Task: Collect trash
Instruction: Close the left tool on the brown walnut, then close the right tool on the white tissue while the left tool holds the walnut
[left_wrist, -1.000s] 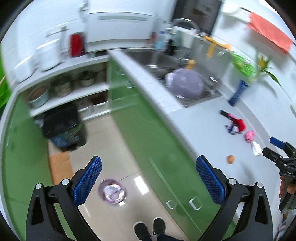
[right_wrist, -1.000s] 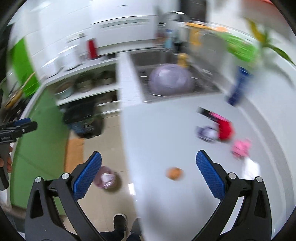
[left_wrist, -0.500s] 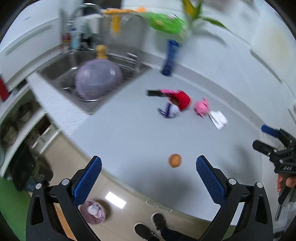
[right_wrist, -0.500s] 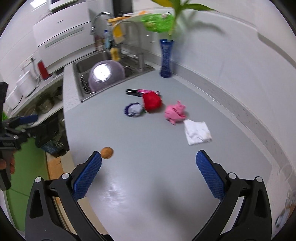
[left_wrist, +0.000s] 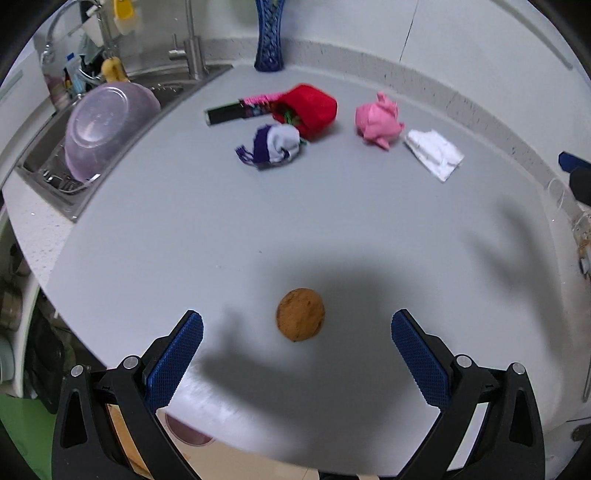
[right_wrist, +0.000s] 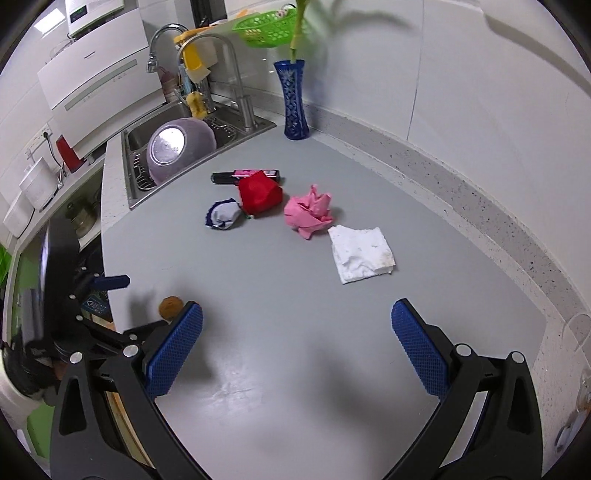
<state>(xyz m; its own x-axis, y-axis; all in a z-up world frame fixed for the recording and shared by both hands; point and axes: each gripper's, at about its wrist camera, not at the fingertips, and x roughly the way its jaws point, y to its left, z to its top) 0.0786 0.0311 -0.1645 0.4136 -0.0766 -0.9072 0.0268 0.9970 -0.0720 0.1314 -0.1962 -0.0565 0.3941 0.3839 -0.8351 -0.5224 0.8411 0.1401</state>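
Left gripper (left_wrist: 297, 336) gapes wide, nut (left_wrist: 300, 314) between its fingers. Right gripper (right_wrist: 297, 336) gapes too, tissue (right_wrist: 362, 254) ahead

Nut (left_wrist: 300, 314) alone on the counter (left_wrist: 184, 229) near its front edge, wrappers (left_wrist: 295, 110) and paper ball (left_wrist: 377, 121) clustered farther back, napkin (left_wrist: 435, 154) right of them, vase (left_wrist: 269, 37) behind, sink (left_wrist: 44, 162) with bowl (left_wrist: 105, 127) at left.

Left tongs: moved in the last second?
Yes. The left tongs swung from over the floor onto the counter; the brown ball, once far right, now sits between the open jaws.
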